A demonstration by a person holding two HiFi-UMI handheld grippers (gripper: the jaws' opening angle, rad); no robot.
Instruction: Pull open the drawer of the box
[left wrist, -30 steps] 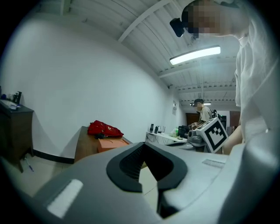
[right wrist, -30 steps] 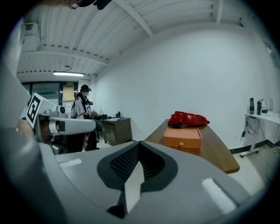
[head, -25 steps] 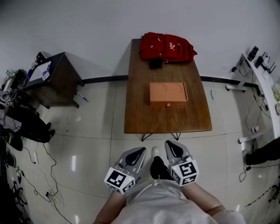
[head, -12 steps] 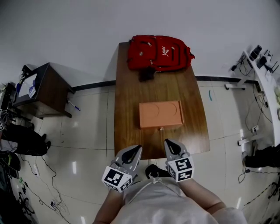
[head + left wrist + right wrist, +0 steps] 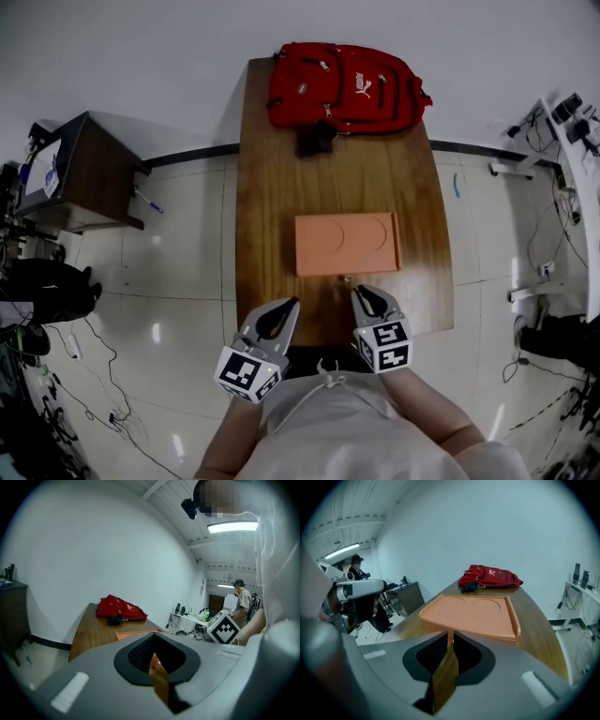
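An orange box (image 5: 347, 244) with two round dents in its lid lies on the wooden table (image 5: 272, 187). Its drawer front faces me, pushed in, with a small knob (image 5: 347, 277). My right gripper (image 5: 361, 292) hovers just short of that knob; its jaws are opening, a narrow gap shows between them and nothing is in it. In the right gripper view the box (image 5: 471, 611) fills the space beyond the right gripper (image 5: 450, 637). My left gripper (image 5: 286, 305) hangs over the table's near edge, left of the box, shut and empty. The left gripper view shows the left gripper (image 5: 153, 637) and the box (image 5: 136, 632).
A red backpack (image 5: 342, 84) and a small black item (image 5: 314, 141) lie at the table's far end. A dark side cabinet (image 5: 75, 173) stands on the left, a white desk (image 5: 572, 169) with cables on the right. Another person stands in the room behind.
The person has walked up to the table. Both grippers went from above the floor to above the table's near edge, the right one close to the drawer knob.
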